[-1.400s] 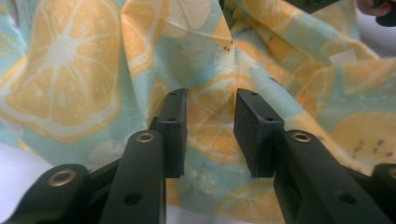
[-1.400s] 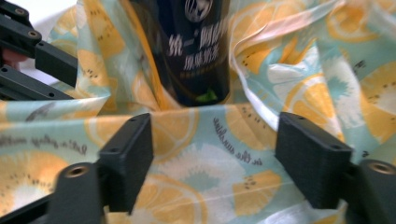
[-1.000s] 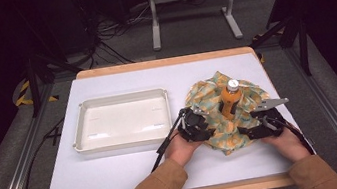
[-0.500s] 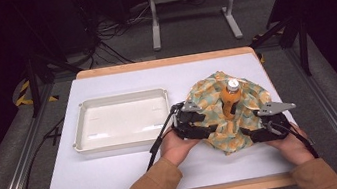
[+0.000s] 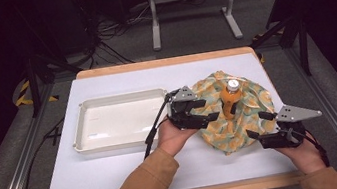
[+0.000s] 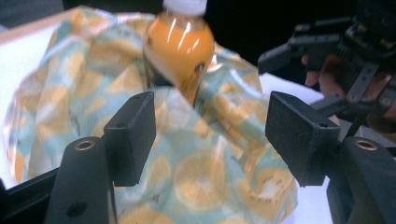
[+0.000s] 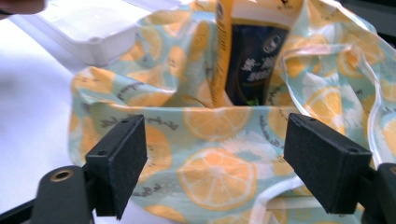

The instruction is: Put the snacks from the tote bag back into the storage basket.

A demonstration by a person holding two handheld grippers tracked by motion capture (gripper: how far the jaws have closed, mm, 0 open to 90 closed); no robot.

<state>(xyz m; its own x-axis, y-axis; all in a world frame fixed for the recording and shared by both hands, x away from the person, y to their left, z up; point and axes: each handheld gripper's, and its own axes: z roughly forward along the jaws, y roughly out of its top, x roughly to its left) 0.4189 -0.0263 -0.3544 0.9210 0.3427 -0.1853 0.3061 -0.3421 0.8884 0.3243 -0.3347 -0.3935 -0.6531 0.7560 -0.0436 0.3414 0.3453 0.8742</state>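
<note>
Orange bottle (image 5: 231,98) upright on the table (image 5: 117,168), inside the lemon-print cloth (image 5: 242,129) — right of the white tray (image 5: 110,126). Left gripper (image 5: 206,110) at the cloth's left edge, jaws apart, probably not touching. Right gripper (image 5: 257,125) at its near-right edge — jaws apart, empty.

One orange bottle (image 5: 231,98), one lemon-print cloth (image 5: 254,107), one white tray (image 5: 123,140), two claws.

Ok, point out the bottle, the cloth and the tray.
bottle (image 5: 231,99), high view, on its orange body below the white cap.
cloth (image 5: 254,104), high view, on the lemon-print fold right of the bottle.
tray (image 5: 113,141), high view, on its near rim.
</note>
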